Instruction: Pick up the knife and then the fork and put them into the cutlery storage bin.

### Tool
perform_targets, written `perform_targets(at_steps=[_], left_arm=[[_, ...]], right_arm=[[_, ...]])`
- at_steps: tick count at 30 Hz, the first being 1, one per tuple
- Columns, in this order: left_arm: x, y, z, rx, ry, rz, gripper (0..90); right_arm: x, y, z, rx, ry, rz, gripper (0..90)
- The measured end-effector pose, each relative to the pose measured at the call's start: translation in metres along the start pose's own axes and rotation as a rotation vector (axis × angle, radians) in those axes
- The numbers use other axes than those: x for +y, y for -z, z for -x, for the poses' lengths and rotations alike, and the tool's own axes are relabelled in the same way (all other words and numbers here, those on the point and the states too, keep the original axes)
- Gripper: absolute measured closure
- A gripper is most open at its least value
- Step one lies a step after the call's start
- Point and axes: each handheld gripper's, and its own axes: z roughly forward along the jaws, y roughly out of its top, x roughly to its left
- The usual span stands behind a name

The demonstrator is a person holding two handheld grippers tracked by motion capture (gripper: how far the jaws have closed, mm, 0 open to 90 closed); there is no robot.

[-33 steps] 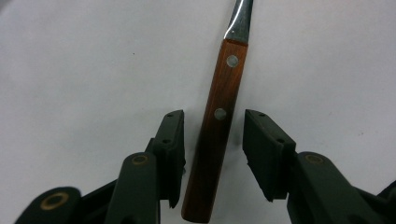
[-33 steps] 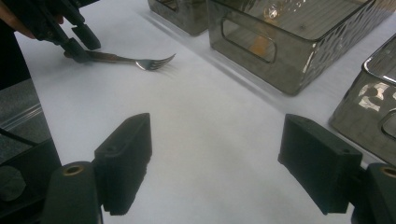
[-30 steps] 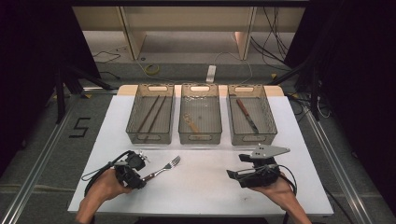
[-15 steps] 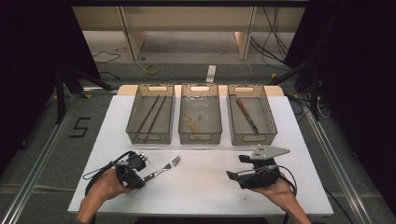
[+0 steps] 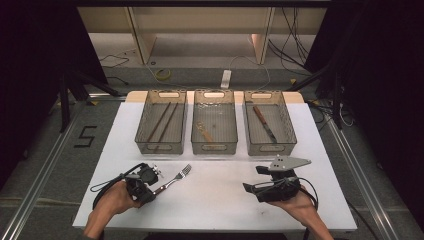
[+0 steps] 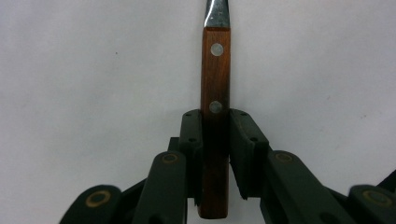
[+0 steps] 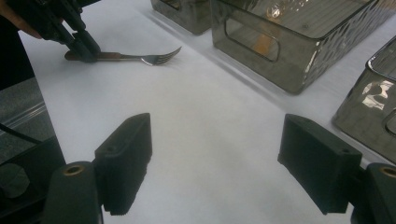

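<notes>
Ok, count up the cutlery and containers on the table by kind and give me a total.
Mesh bins: 3 (left, middle, right)
Forks: 1, on the table in the left gripper, fork
Chopsticks: 2, in the left bin
Spoons: 1, in the middle bin
Knives: 1, in the right bin
Total: 8
</notes>
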Motion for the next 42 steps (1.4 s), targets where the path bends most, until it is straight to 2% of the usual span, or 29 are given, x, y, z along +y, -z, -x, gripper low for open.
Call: perform_targets(at_steps=[13,18,22,26,30,35,39,42], left_arm=[[0.000,0.005,-0.001,-0.017,0.026,0.043,75.9],[0.004,0.016,0.007,-0.033,0.017,0.081,75.9],[0.009,0.019,0.015,-0.069,-0.003,0.087,75.9],[0.014,0.024,0.023,-0.095,-0.011,0.105,75.8],[0.020,0.031,0.032,-0.114,-0.052,0.106,75.8],[0.031,0.031,0.045,-0.131,-0.094,0.099,75.8],[0.041,0.032,0.055,-0.150,-0.138,0.100,75.8],[0.048,0.033,0.062,-0.154,-0.148,0.112,75.8]], right_arm=[[0.000,0.000,0.000,0.001,0.004,0.003,26.0],[0.001,0.000,-0.003,0.009,0.010,0.010,26.1],[0.002,-0.001,-0.008,0.024,0.026,0.016,26.1],[0.004,-0.003,-0.015,0.035,0.064,0.019,25.9],[0.006,-0.005,-0.027,0.067,0.105,0.026,25.7],[0.010,-0.013,-0.044,0.112,0.166,0.019,25.7],[0.011,-0.019,-0.057,0.120,0.222,-0.008,25.7],[0.012,-0.021,-0.063,0.117,0.254,-0.013,25.9]])
